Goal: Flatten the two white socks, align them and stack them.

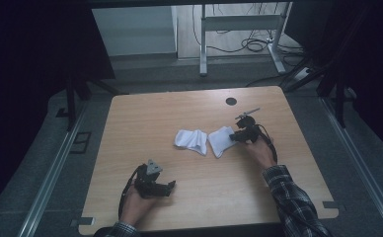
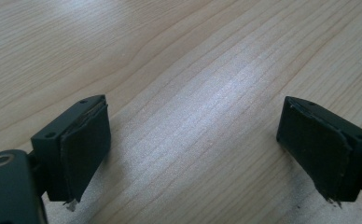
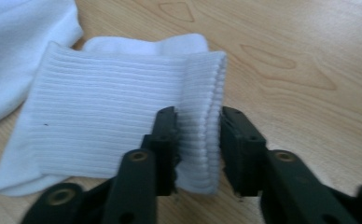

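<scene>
the right hand-held gripper [image 3: 198, 140] pinches the ribbed sock [image 3: 109, 126] by its folded cuff, likely to lift it; the left hand-held gripper [image 2: 193, 149] rests released over bare bench [image 2: 170, 56].

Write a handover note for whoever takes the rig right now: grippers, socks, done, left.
Right hand-held gripper: jaws closing around the ribbed cuff of the right sock, near the table's middle; a full clamp cannot be confirmed.
Left hand-held gripper: open, empty, over bare table at the near left.
Left sock: crumpled, beside the right sock, untouched.
Done: cuff reached.
Left: probably pairing or folding both socks.
</scene>
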